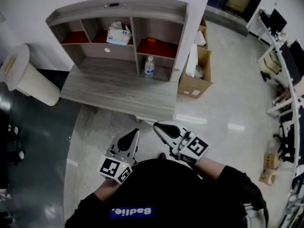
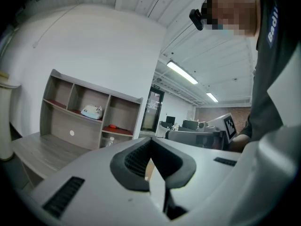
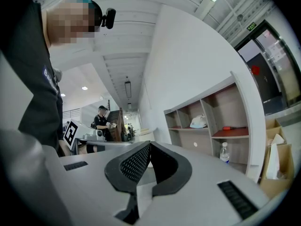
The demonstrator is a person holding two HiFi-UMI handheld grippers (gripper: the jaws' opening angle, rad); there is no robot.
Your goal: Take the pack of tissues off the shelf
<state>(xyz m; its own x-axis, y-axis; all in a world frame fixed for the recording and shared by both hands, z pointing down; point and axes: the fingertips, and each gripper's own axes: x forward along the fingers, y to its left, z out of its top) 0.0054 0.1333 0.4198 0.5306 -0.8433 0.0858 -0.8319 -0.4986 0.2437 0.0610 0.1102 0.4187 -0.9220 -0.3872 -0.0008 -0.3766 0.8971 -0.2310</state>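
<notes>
Tissues [image 1: 118,33] at twelve o'clock look light, crushable; pinch gently across. Left gripper [image 1: 134,133] and right gripper [image 1: 158,126] sit closed, empty.

Grey wood-grain shelf [image 1: 114,13], red liners [image 1: 156,47] — the pack of tissues [image 1: 118,33] is white.

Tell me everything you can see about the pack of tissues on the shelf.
The pack of tissues is a soft, whitish packet with pale blue print. It looks plastic-wrapped, and a tuft of tissue pokes up from its top. It rests in the middle upper compartment of the grey wood-look shelf, on that compartment's reddish board. Nothing else touches it, and it has the compartment to itself.
</notes>
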